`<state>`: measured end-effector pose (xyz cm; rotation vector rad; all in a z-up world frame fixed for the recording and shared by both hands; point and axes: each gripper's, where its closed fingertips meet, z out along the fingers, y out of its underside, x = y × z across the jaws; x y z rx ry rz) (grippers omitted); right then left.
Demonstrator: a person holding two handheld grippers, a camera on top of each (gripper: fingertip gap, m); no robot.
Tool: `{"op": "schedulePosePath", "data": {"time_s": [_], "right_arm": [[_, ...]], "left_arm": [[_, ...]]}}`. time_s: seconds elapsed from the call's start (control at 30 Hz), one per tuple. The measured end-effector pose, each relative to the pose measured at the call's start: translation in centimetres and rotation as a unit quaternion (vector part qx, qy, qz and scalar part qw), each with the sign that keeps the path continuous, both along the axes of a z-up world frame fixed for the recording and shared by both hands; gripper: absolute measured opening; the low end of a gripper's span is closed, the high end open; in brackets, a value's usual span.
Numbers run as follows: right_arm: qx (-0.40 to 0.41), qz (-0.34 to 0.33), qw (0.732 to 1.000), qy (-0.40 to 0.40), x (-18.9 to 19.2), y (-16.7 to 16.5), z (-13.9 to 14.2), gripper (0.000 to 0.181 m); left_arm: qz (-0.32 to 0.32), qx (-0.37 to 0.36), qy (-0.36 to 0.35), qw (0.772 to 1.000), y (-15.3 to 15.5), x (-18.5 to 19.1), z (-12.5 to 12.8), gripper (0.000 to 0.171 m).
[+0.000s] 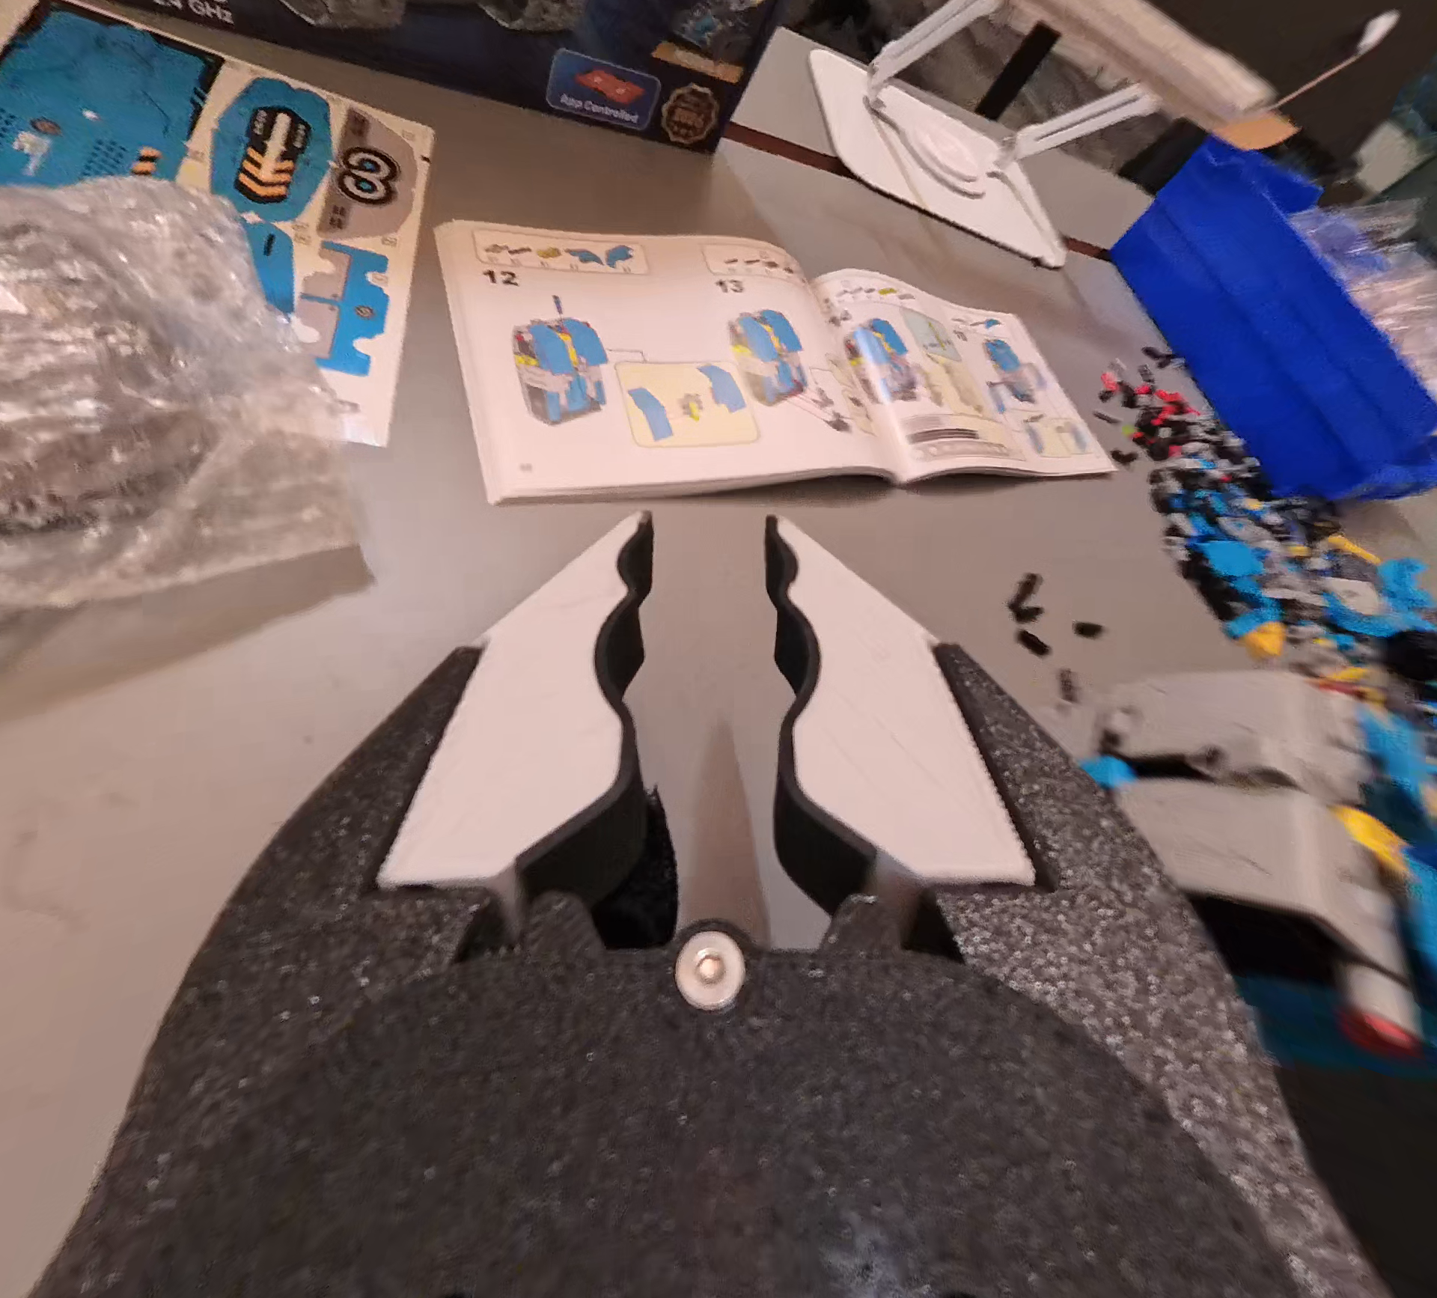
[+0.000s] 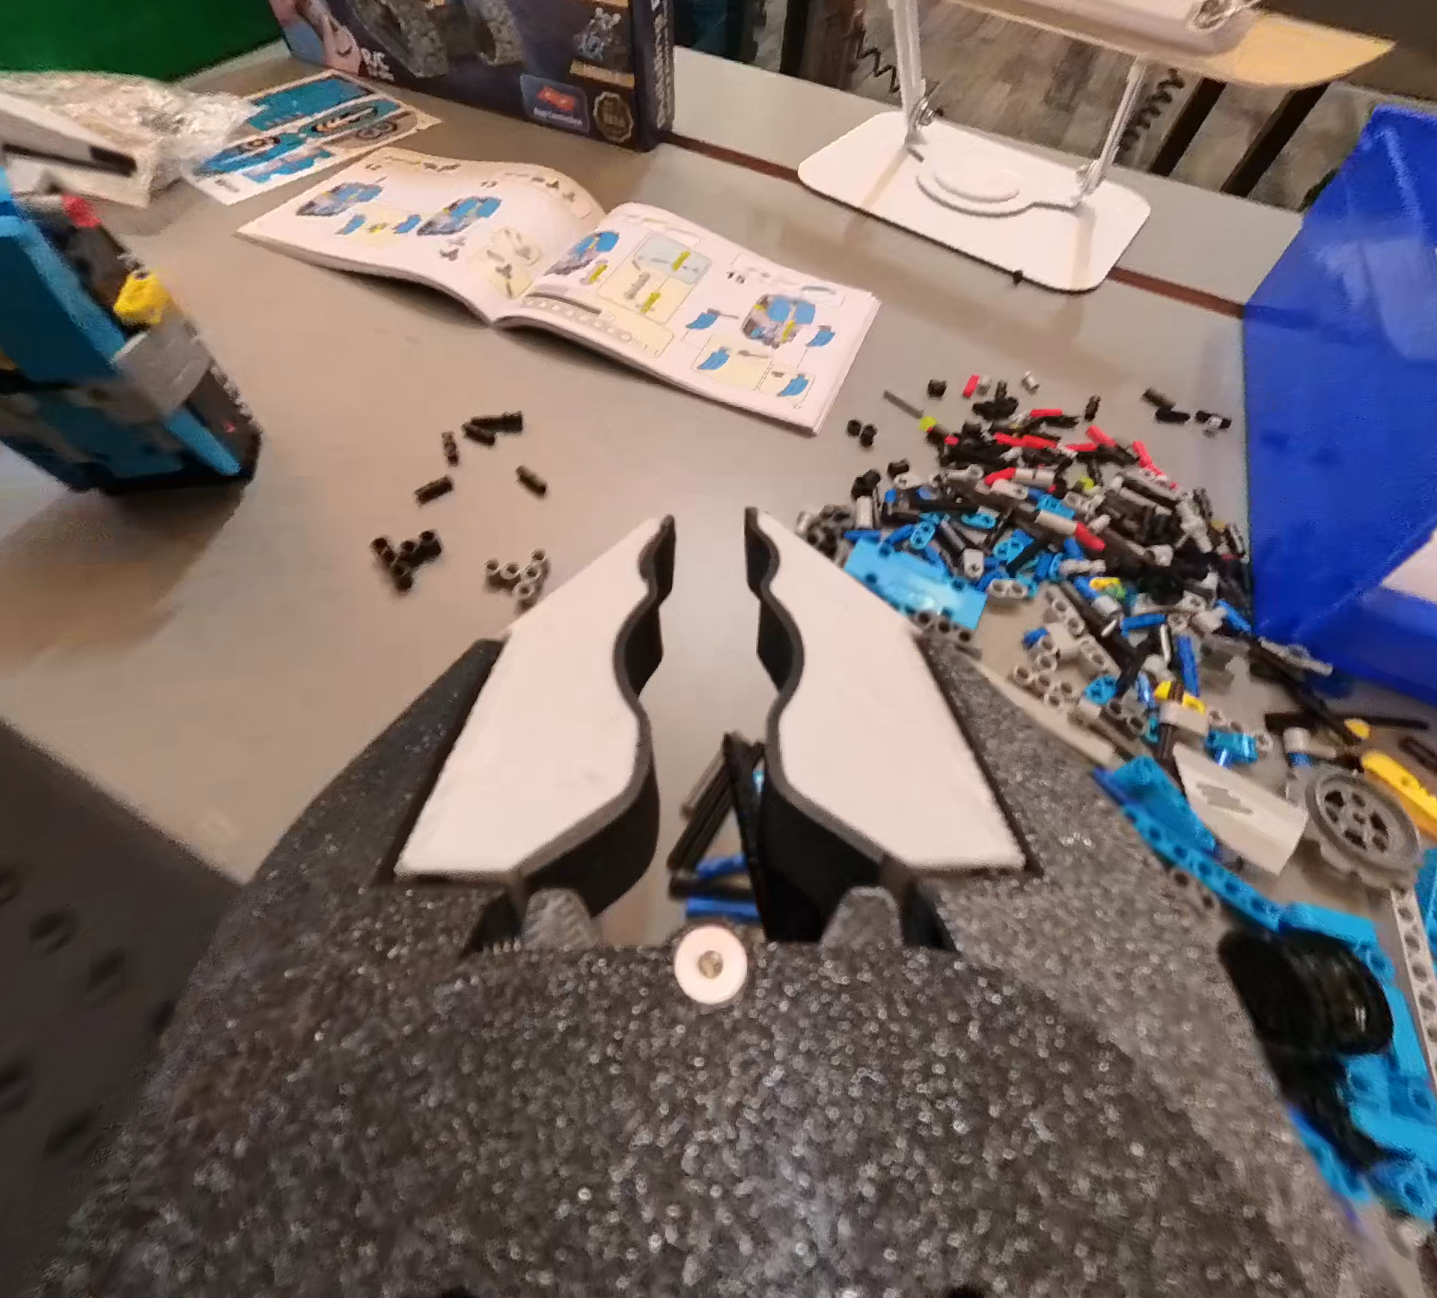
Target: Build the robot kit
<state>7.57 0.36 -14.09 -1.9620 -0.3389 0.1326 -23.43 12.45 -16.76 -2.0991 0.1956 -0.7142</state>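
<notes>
Matte grey table (image 1: 544,638), left gripper (image 1: 708,522) parted, empty, right gripper (image 2: 709,522) parted, empty, beside heaped plastic bricks (image 2: 1089,545), open booklet (image 1: 746,358) ahead.

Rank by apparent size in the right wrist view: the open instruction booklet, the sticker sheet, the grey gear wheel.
1. Open instruction booklet, clearly largest.
2. Sticker sheet, though it lies farther back, which shrinks it.
3. Grey gear wheel, smallest despite being nearest.

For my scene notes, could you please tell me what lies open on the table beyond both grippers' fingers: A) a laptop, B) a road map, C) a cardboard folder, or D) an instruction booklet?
D: an instruction booklet lies open flat on the grey table, its pages showing drawn building steps.
</notes>
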Motion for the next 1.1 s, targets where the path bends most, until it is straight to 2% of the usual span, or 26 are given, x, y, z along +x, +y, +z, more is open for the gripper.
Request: {"op": "schedulePosePath", "data": {"time_s": [0.13,0.2,0.33,0.5,0.63,1.1], "right_arm": [[0.062,0.000,0.998,0.010,0.7,2.2,0.9,0.011],[0.059,0.003,0.998,0.026,1.1,2.8,0.7,0.009],[0.049,0.010,0.996,0.077,1.7,4.2,0.5,0.005],[0.013,0.021,0.993,0.111,1.5,4.6,-0.5,0.006],[0.008,0.028,0.993,0.112,1.3,4.4,-0.7,0.005],[-0.027,0.021,0.993,0.110,1.3,4.8,-2.2,0.006]], "left_arm": [[0.009,0.015,0.047,0.999,3.2,-0.2,-1.7,0.024],[-0.016,0.027,0.044,0.999,4.2,1.1,-1.3,0.024],[-0.052,0.047,0.103,0.992,6.2,3.1,-1.5,0.023],[-0.104,0.070,0.161,0.979,5.7,5.4,-2.8,0.021],[-0.126,0.100,0.195,0.967,5.1,6.3,-2.9,0.022],[-0.142,0.086,0.230,0.959,4.7,6.4,-4.0,0.021]]}}
